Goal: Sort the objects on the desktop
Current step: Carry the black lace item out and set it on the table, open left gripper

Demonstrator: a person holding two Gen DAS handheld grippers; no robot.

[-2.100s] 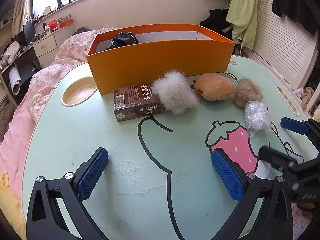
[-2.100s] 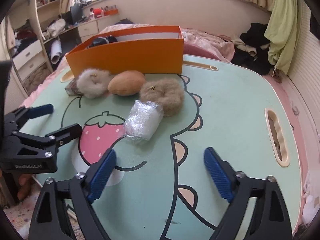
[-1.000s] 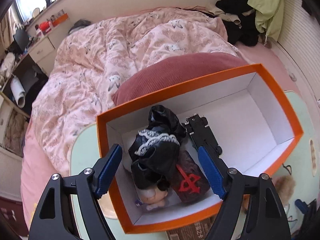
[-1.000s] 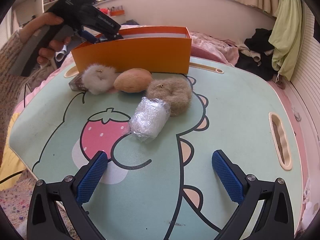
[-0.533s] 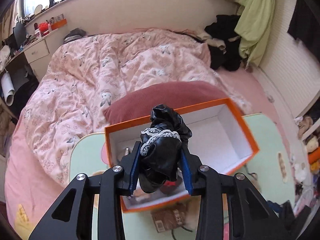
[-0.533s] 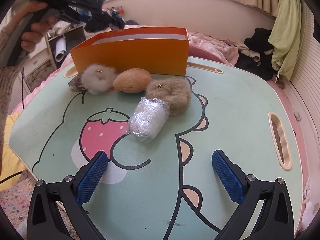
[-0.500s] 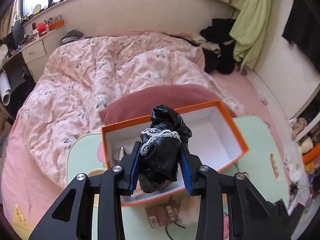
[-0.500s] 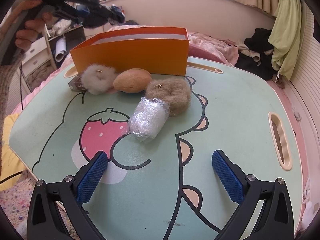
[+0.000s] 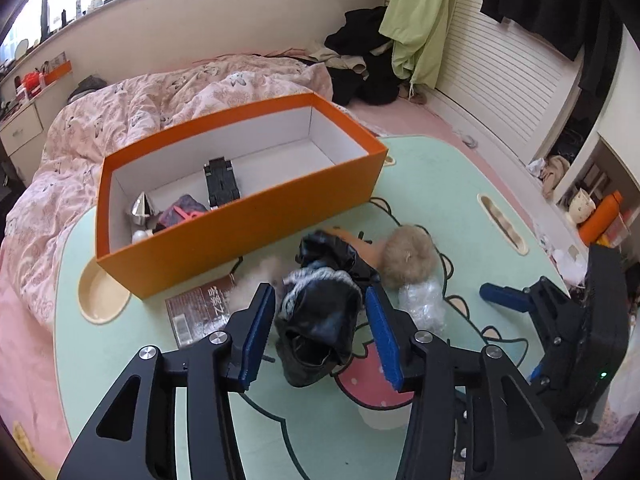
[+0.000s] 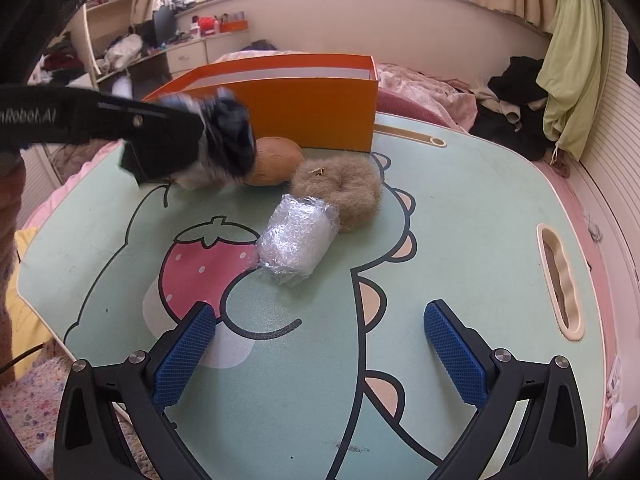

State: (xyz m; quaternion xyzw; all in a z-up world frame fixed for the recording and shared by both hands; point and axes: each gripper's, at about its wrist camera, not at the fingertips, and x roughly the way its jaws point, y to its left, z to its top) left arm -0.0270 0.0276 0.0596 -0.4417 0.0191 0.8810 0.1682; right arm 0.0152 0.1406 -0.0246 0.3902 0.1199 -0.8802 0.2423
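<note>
A black cloth bundle with white lace hangs between the jaws of my left gripper, over the table in front of the orange box. The jaws are opening, and a gap shows between each blue pad and the cloth. In the right wrist view the bundle is blurred at the tip of the left gripper, above the tan plush. My right gripper stands open and holds nothing, low over the near part of the table, short of the plastic wrap bundle.
The box holds a black toy car, a silver cone and a dark red pouch. A beige fluffy scrunchie, a white fluffy one and a brown carton lie in front of it. A bed lies behind.
My left gripper has carried the black bundle from above the box to over the table in front of it. Its jaws have widened off the cloth. The right gripper has stayed still.
</note>
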